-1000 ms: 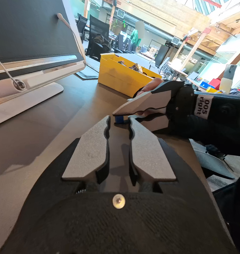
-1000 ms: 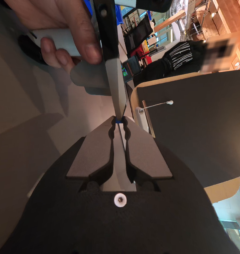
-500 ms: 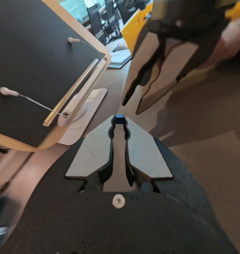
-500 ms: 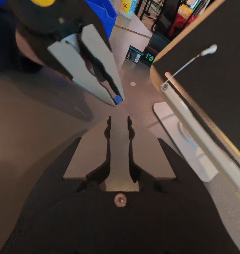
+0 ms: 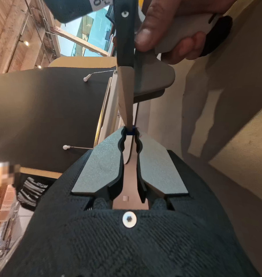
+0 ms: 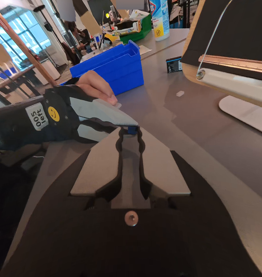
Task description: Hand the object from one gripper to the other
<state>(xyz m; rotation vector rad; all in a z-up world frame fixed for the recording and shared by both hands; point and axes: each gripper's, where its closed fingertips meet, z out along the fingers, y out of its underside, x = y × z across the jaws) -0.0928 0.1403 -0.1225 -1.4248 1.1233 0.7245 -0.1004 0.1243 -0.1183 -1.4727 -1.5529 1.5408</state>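
Observation:
A small blue block (image 5: pixel 130 133) is pinched between the tips of my left gripper (image 5: pixel 130 130), which is shut on it above the table. The right gripper's fingers (image 5: pixel 125 97) come down from above, edge-on, and reach the block. In the right wrist view the block (image 6: pixel 132 130) sits between the tips of my right gripper (image 6: pixel 130 132), whose jaws stand a little wider than the block. The left gripper's upper finger (image 6: pixel 106 112) comes in from the left over the block. A hand holds each gripper.
A black board on a white stand (image 6: pixel 244 110) is close on the right; it also shows in the left wrist view (image 5: pixel 44 112). A blue bin (image 6: pixel 112 69), a small black box (image 6: pixel 173 64), a bottle (image 6: pixel 160 19) and a green bin (image 6: pixel 136 33) stand farther back on the grey table (image 6: pixel 187 134). The tips of both grippers are at nearly the same place.
A second ago my right gripper held the block and the left was open. Then the left held it, with the grippers apart. Now they have met again, the right open around the block.

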